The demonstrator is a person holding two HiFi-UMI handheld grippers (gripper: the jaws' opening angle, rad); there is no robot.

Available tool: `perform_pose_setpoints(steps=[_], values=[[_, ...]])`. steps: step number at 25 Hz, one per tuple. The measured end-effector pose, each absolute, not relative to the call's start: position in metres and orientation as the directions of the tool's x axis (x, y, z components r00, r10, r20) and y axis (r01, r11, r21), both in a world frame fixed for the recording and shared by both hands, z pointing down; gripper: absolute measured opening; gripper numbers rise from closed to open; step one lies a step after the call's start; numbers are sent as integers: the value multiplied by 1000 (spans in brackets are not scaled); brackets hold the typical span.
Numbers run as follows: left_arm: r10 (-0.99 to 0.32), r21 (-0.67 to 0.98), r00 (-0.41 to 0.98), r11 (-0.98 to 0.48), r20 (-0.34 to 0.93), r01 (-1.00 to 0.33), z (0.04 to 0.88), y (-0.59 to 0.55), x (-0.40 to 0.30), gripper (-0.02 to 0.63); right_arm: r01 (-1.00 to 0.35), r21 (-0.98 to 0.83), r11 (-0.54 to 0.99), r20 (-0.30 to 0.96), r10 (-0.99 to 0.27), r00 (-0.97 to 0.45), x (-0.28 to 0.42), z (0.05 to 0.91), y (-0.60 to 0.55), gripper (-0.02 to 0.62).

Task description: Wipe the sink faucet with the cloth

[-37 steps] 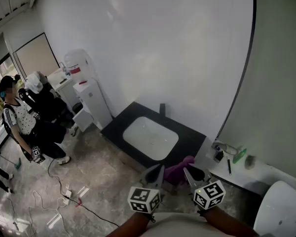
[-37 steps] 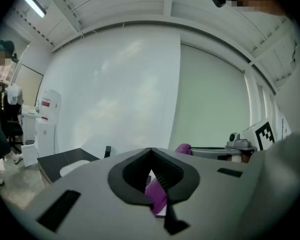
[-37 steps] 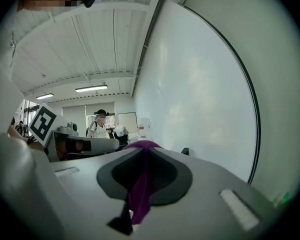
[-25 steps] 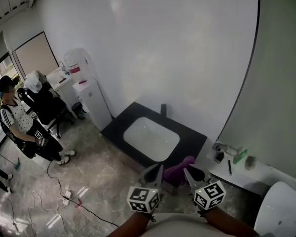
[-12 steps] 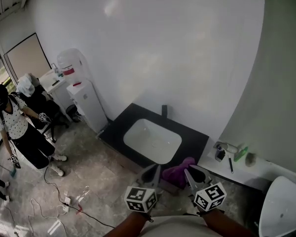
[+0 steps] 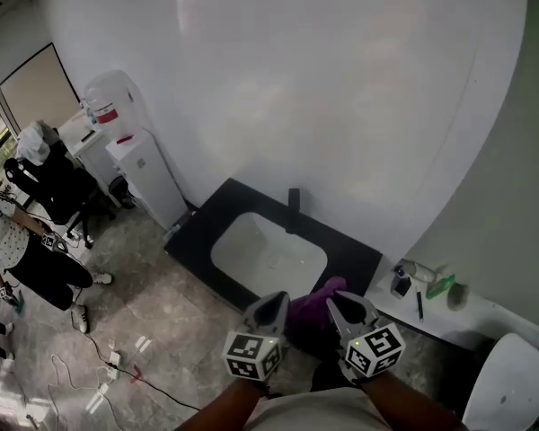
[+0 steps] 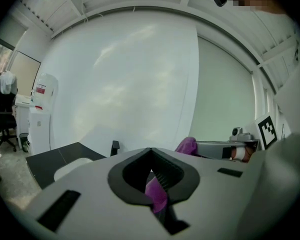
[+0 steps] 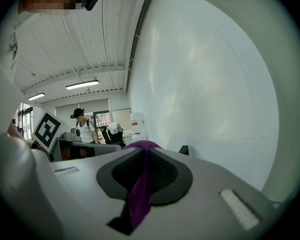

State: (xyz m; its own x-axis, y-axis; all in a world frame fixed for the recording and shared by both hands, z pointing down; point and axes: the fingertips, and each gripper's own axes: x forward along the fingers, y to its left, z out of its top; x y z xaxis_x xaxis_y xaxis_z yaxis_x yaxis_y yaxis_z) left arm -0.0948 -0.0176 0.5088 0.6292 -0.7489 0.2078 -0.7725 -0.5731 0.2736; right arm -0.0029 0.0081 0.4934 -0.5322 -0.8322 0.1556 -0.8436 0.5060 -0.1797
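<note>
Head view: left claw (image 6: 271,307) and right claw (image 6: 340,307) each clamped on the purple cloth (image 6: 311,303) slung between them. It looks soft, light and floppy, so edge grips suit; faucet (image 6: 293,206) ahead.

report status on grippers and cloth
Both shut on the purple cloth: left gripper, right gripper. Black faucet ahead, not yet touched. Only the basin lies between.

The cloth (image 6: 313,305) is looking soft and matt. The sink (image 6: 268,250) is gleaming smooth and glossy in the matt surface (image 6: 355,257); the floor (image 6: 153,321) is shining like polished stone.
</note>
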Motion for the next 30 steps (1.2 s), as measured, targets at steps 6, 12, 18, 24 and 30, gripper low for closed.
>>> perform_pose_setpoints(steps=[6, 12, 18, 24, 30], values=[[-794, 262, 559, -502, 239, -824, 527, -121, -50, 6, -777, -184, 602, 214, -747, -629, 27, 520, -98, 31], [-815, 229, 511, -461, 273, -857, 547, -202, -29, 6, -687, -168, 707, 275, -635, -722, 36, 540, -191, 31], [-799, 252, 517, -455, 307, -854, 570, -242, -32, 6, -658, -114, 744, 333, -595, -731, 12, 556, -281, 31], [-782, 263, 526, -458, 335, -849, 578, -265, -51, 6, -696, -23, 718, 469, -607, -641, -24, 614, -385, 31], [-778, 273, 521, -447, 352, -852, 588, -273, -68, 6, -727, 4, 687, 550, -608, -572, -27, 665, -418, 31]])
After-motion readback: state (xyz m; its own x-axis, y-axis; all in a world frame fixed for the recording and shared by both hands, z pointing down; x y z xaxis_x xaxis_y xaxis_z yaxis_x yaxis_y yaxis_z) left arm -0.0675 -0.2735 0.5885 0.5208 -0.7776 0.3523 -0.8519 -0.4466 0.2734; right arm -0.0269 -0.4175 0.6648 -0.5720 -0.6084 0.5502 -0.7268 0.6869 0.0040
